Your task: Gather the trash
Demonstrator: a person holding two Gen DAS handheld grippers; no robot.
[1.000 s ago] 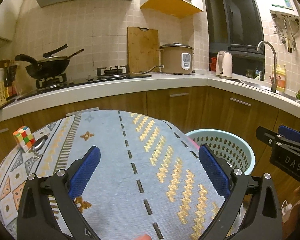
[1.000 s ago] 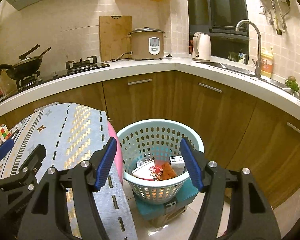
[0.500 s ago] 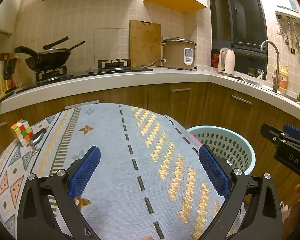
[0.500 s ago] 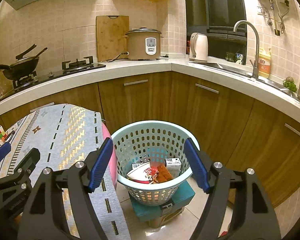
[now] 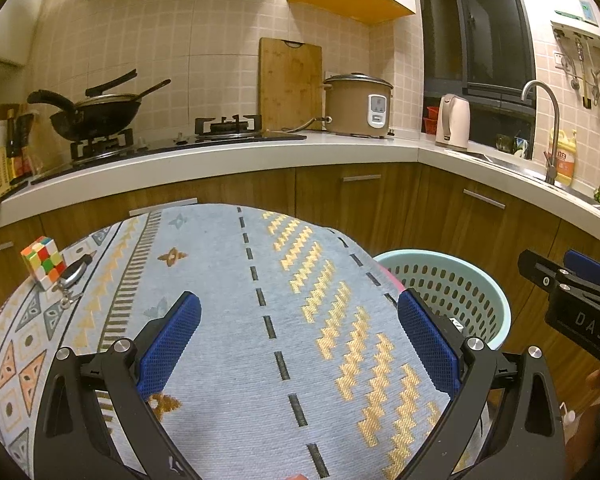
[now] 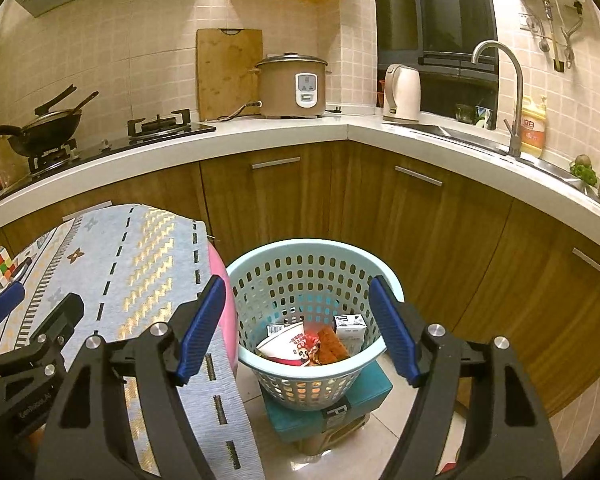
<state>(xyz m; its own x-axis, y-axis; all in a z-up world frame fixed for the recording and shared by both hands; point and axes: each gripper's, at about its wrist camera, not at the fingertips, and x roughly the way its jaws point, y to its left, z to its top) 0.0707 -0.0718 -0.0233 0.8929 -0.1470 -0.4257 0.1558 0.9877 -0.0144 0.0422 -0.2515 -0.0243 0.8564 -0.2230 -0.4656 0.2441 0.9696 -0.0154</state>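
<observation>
A light-blue perforated basket [image 6: 314, 252] stands on a teal box on the floor, right of the table; it also shows in the left wrist view [image 5: 476, 276]. In it lie a white paper bowl [image 6: 288, 342], an orange-red wrapper [image 6: 330, 344] and a small white carton [image 6: 350, 325]. My right gripper [image 6: 300, 328] is open and empty, above and in front of the basket. My left gripper [image 5: 300, 344] is open and empty over the patterned tablecloth [image 5: 236, 304]. The right gripper's body shows at the right edge of the left wrist view [image 5: 580, 300].
A Rubik's cube [image 5: 44, 263] and a key ring [image 5: 70, 280] lie at the table's far left. Wooden cabinets [image 6: 440, 232] and a white counter curve behind the basket, with wok, stove, rice cooker [image 6: 292, 86], kettle and sink tap.
Both grippers have risen and pulled back slightly; the basket sits lower and farther in the right wrist view. Both stay open and empty.
</observation>
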